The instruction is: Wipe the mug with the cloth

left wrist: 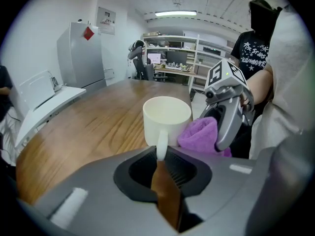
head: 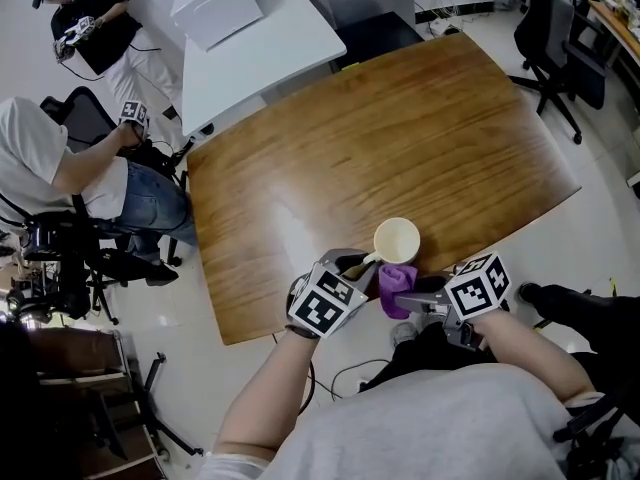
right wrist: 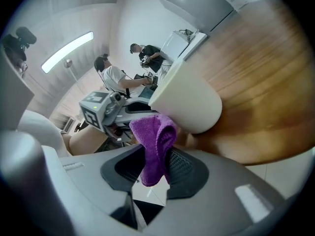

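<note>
A cream mug [head: 396,240] is held just above the near edge of the wooden table [head: 400,138]. My left gripper [head: 352,268] is shut on the mug's handle [left wrist: 161,145], with the mug [left wrist: 166,118] upright right in front of its jaws. My right gripper [head: 405,296] is shut on a purple cloth [head: 397,286]. The cloth [right wrist: 155,144] bulges out of the jaws and touches the lower side of the mug [right wrist: 189,100]. In the left gripper view the cloth [left wrist: 201,134] sits against the mug's right side, with the right gripper [left wrist: 224,118] behind it.
A white table [head: 255,43] with a white box [head: 215,6] adjoins the far left corner. Two people [head: 70,163] are at the left with chairs around them. A black office chair [head: 555,43] stands at the far right. A grey cabinet [left wrist: 81,55] stands beyond the table.
</note>
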